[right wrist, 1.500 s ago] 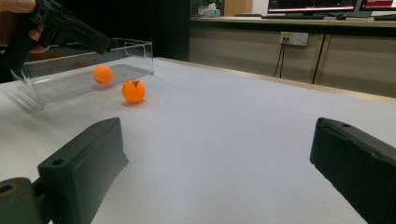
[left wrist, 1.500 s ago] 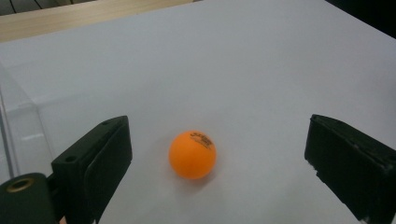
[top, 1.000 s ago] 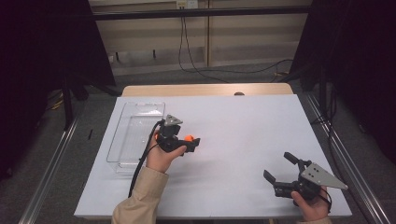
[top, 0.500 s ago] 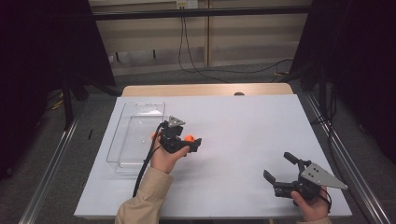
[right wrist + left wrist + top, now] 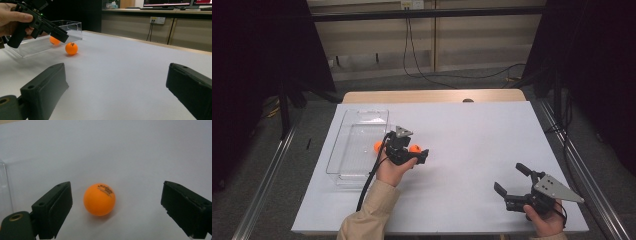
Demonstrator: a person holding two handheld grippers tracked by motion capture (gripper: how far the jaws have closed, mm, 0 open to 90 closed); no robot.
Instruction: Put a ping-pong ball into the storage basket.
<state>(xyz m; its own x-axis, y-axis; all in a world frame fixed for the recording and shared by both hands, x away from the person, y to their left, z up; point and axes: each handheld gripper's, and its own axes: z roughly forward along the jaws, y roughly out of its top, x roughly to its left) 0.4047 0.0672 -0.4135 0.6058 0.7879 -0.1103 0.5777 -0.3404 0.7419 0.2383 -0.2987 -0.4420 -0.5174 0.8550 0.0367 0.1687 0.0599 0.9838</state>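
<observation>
The smooth, matt-sheened orange plastic ball (image 5: 99,199) lies on a white, matt, paper-like surface (image 5: 472,135) beside a glossy clear plastic rectangular tray (image 5: 357,145), while the left gripper (image 5: 115,207) shows matt black plastic fingers (image 5: 53,210) with smooth flat pads.

1. Second orange ball (image 5: 54,40) inside clear tray (image 5: 75,26) half covered by left gripper (image 5: 53,31)
2. Print on ball (image 5: 99,199) too small to read
3. Left end of tray hidden behind hand (image 5: 11,20)
</observation>
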